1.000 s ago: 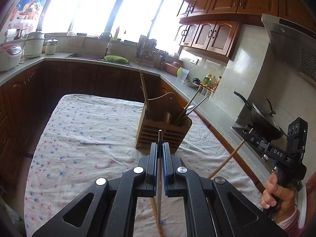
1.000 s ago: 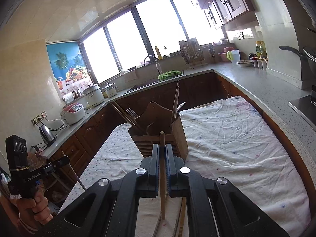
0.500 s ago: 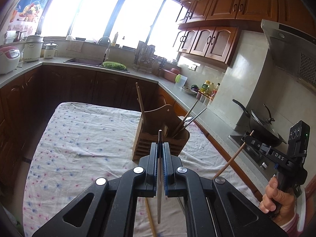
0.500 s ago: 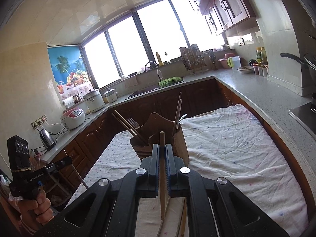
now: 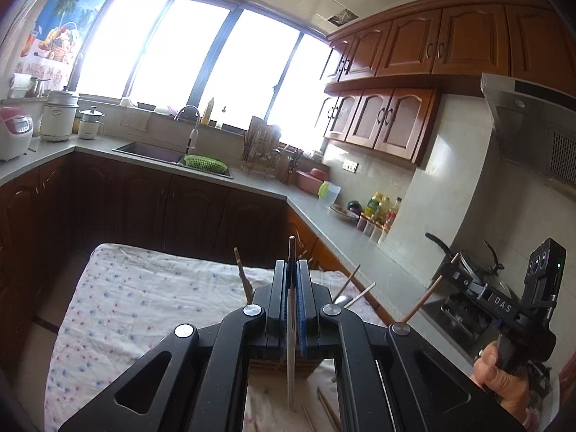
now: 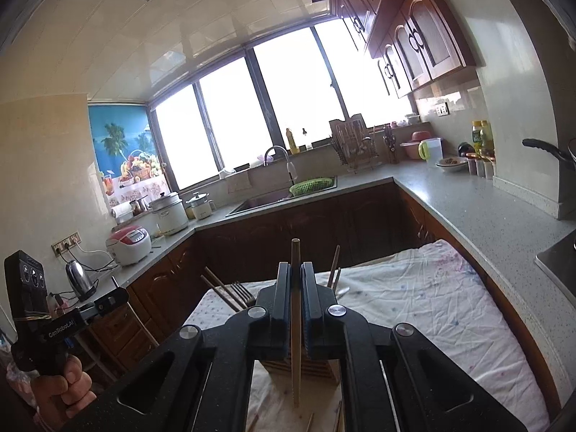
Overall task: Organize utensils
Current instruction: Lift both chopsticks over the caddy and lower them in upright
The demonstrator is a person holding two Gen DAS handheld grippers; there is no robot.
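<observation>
My left gripper (image 5: 292,264) is shut on a thin dark chopstick (image 5: 290,352) that stands nearly upright through its fingers. The wooden utensil holder (image 5: 277,365) is mostly hidden behind them; a few chopsticks (image 5: 242,275) poke out of it. At the right, a hand holds my right gripper (image 5: 455,275), shut on a tilted wooden chopstick (image 5: 426,297). In the right wrist view, my right gripper (image 6: 296,266) clamps that wooden chopstick (image 6: 296,342) above the holder (image 6: 316,367), which holds a fork (image 6: 239,289). My left gripper (image 6: 117,295) shows at the left with its stick.
The table's white flowered cloth (image 5: 144,306) carries loose chopsticks (image 5: 327,408) near the front. Grey counters run around the table with a sink (image 5: 151,149), a green basket (image 5: 203,162), rice cookers (image 6: 129,239), bottles (image 5: 381,207) and a wok (image 5: 471,270) on the stove.
Both grippers have risen with their chopsticks. The holder has dropped low in both views and now sits mostly behind the fingers.
</observation>
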